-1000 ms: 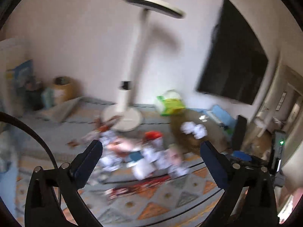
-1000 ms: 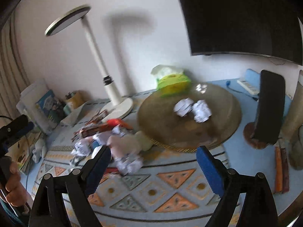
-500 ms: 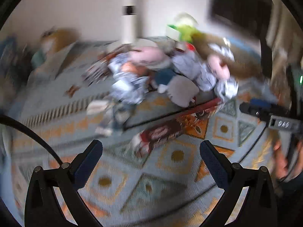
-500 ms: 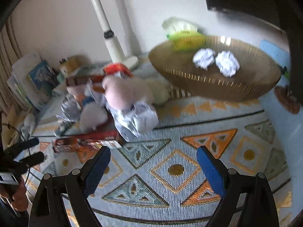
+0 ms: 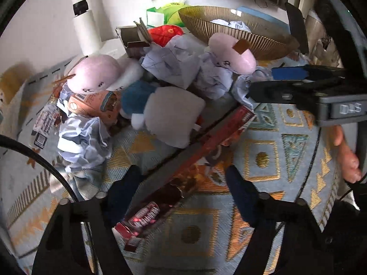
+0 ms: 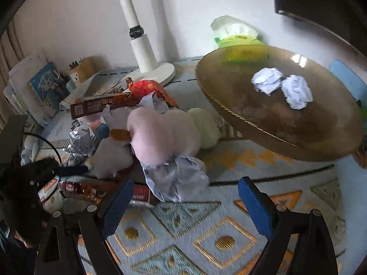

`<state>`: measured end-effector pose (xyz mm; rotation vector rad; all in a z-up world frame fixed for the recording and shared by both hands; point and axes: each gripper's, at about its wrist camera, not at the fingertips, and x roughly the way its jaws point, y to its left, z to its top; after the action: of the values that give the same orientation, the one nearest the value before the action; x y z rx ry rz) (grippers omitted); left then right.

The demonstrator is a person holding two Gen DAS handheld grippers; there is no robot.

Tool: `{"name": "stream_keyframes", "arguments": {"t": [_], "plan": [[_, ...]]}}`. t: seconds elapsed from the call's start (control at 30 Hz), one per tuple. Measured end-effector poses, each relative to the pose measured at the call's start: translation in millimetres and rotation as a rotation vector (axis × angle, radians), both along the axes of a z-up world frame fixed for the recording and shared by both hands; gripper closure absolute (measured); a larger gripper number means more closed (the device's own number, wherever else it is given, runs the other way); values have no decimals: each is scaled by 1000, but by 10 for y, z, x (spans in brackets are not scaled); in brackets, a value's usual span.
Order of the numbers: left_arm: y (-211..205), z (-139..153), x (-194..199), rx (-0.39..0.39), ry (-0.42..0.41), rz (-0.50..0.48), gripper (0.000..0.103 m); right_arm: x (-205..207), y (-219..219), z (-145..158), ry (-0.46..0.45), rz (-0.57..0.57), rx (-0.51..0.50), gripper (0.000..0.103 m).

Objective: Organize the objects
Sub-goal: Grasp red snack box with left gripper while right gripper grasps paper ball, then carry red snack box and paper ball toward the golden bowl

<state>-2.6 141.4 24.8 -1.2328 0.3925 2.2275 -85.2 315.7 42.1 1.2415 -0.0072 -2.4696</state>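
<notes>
Crumpled paper (image 6: pixel 176 178), plush toys (image 6: pixel 151 135) and snack boxes sit heaped on the patterned worktop (image 6: pixel 224 240) beside the ribbed bowl (image 6: pixel 275 105) — two paper balls already lie in it, likely the sorting spot. Left gripper (image 5: pixel 181 183) straddles the long red box (image 5: pixel 195 155), jaws open; right gripper (image 6: pixel 185 194) hovers open near the paper — box lettering unreadable

- Patterned tablecloth (image 6: pixel 220 240): pale blue, orange and gold diamonds, covering the tabletop.
- Long red snack box (image 5: pixel 183 174): lying flat, diagonal.
- Crumpled paper ball (image 5: pixel 82 142): beside the box.
- Second crumpled paper ball (image 6: pixel 176 178): near front of the heap.
- Plush toys (image 6: pixel 156 135): heaped mid-table.
- Gold ribbed bowl (image 6: pixel 240 114): right rear.
- White lamp base (image 6: pixel 158 73): at the wall.
- Green tissue pack (image 6: pixel 236 39): behind the bowl.
</notes>
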Motion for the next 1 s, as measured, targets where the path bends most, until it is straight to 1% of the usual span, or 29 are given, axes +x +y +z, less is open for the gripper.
{"name": "stream_keyframes", "arguments": {"t": [0.03, 0.07, 0.1, 0.13, 0.17, 0.2, 0.27, 0.37, 0.43, 0.53, 0.6, 0.7, 0.73, 0.77, 0.83, 0.87, 0.9, 0.97, 1.0], "plan": [[4, 20, 38, 1, 1, 0, 50, -32, -24, -18, -10, 0, 0, 11], [0, 30, 67, 2, -6, 11, 60, -61, -49, -41, -21, 2, 5, 11], [-2, 44, 93, 1, -12, 29, 66, -78, -75, -58, -29, 7, 8, 18], [0, 52, 113, 3, -20, 44, 74, -81, -93, -69, -34, 17, 3, 26], [-19, 70, 174, 23, -40, 70, 78, -66, -101, -78, -41, 35, -10, 44], [-17, 60, 183, 38, -56, 85, 82, -42, -103, -88, -47, 41, -12, 46], [-63, 71, 345, 70, -83, 121, 86, 63, -92, -72, -32, 46, 4, 47], [-142, 91, 575, 90, -99, 174, 88, 256, -25, -21, 0, 52, -1, 47], [-233, 100, 727, 109, -115, 229, 88, 389, 56, 12, -6, 55, -10, 47], [-350, 109, 891, 131, -122, 281, 88, 592, 178, 37, -12, 83, -6, 47], [-385, 96, 923, 135, -115, 296, 88, 701, 244, 11, 2, 107, 7, 47], [-402, 77, 881, 140, -100, 329, 88, 777, 297, -114, 2, 122, 36, 47], [-386, 75, 863, 140, -94, 333, 86, 802, 320, -128, 5, 130, 25, 47], [-358, 68, 834, 140, -87, 328, 79, 840, 328, -140, 9, 131, 23, 47], [-294, 53, 811, 157, -85, 307, 64, 938, 386, -169, 18, 143, 28, 42], [-234, 52, 794, 153, -76, 307, 58, 970, 433, -196, 14, 137, 34, 30], [-266, 73, 781, 143, -68, 306, 57, 974, 477, -215, 9, 126, 35, 20], [-188, 66, 769, 106, -32, 308, 57, 1012, 602, -237, 4, 100, -3, 18], [-138, 63, 763, 95, -21, 309, 57, 1030, 681, -229, -2, 89, -50, 18]]}}
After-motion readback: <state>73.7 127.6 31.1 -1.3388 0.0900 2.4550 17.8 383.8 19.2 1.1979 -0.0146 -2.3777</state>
